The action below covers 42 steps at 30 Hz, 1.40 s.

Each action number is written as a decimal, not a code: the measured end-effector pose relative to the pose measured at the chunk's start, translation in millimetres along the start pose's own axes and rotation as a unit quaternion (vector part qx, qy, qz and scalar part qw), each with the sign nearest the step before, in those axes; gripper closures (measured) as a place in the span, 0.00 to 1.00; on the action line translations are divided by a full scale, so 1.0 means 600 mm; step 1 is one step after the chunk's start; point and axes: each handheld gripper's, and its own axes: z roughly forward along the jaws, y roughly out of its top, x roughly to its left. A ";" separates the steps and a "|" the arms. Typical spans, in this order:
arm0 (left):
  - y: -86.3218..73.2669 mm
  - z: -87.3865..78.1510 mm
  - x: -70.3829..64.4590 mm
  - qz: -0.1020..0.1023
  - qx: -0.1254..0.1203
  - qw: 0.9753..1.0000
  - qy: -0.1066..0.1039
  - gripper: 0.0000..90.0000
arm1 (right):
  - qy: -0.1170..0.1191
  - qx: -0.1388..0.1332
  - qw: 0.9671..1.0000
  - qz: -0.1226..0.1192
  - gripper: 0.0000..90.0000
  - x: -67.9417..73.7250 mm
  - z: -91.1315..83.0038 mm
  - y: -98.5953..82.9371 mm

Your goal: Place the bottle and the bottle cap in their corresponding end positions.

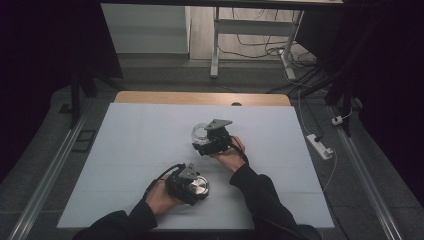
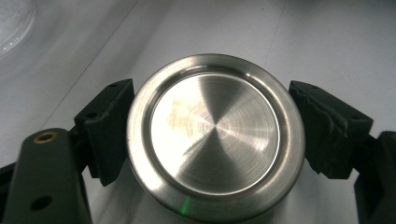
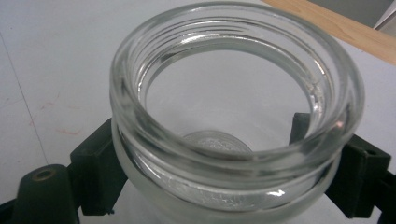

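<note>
White sheeting is covering the table [image 1: 130, 150] in a dim room, with cables trailing across the floor beyond. Near the front edge, the left gripper [image 1: 196, 186] is clamping a round steel lid [image 2: 215, 135] between its jaws, while nearer the middle the right gripper [image 1: 202, 140] is squeezing an open, empty glass jar [image 3: 236, 116] standing upright. Capping seems to be under way; next, the lid probably needs carrying over, levelling above the mouth, then seating.

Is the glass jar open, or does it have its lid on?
Open. The glass jar shows a bare threaded mouth in the right gripper, while the left gripper holds the metal lid apart.
</note>
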 end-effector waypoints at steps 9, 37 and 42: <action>0.000 0.000 0.001 0.001 0.000 1.000 -0.003 0.21 | -0.009 0.012 1.000 -0.012 0.13 0.004 0.003 0.000; -0.005 -0.044 0.006 -0.043 -0.041 0.998 -0.015 0.07 | 0.006 0.011 1.000 -0.005 0.01 0.008 -0.012 0.007; -0.008 -0.056 0.007 -0.048 -0.046 0.998 -0.011 0.06 | 0.006 0.011 1.000 -0.003 0.00 0.009 -0.020 0.009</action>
